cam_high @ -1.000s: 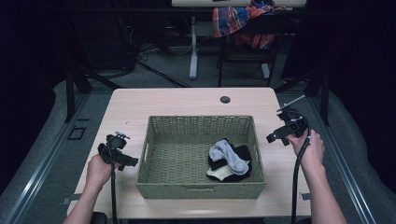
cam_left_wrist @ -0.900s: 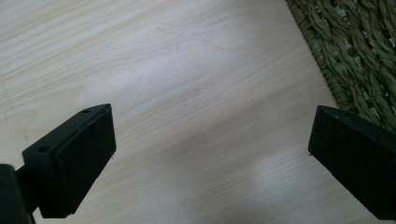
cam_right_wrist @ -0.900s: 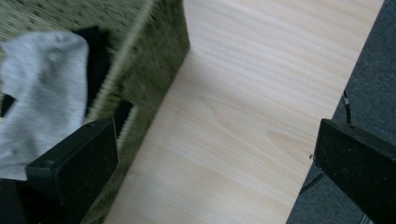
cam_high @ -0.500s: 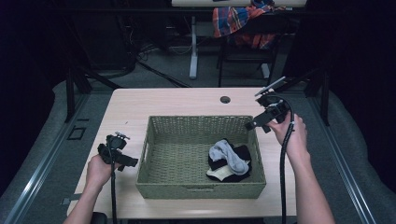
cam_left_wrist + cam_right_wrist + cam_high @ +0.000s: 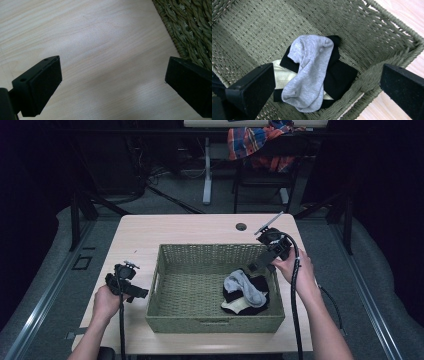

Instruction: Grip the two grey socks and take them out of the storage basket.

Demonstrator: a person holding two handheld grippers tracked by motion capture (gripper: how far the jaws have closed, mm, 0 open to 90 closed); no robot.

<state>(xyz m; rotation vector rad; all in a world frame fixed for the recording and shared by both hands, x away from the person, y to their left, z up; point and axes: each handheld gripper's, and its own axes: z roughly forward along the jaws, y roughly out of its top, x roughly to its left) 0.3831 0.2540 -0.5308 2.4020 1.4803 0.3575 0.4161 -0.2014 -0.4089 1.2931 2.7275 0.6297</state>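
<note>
A green woven basket (image 5: 172, 310) stands mid-table. In its right half lies a heap of socks: a grey sock (image 5: 245, 287) (image 5: 309, 70) on top of black ones (image 5: 342, 77) and a pale one (image 5: 280, 73). My right gripper (image 5: 257, 265) (image 5: 324, 95) hangs open over the basket's right rim, above the grey sock, with nothing between its jaws. My left gripper (image 5: 135, 292) (image 5: 112, 85) stands open over bare wood left of the basket, whose woven wall (image 5: 190, 27) shows at the upper right in its view.
The light wooden table (image 5: 165, 227) has a small dark hole (image 5: 241, 226) near its far edge. Beyond it stand a chair with a plaid cloth (image 5: 260, 142) and desk legs (image 5: 206, 170). A cable (image 5: 295, 310) trails from the right gripper along the forearm.
My right gripper has moved from the table's right side leftward and down over the basket's right rim, above the socks. The left gripper has stayed put.
</note>
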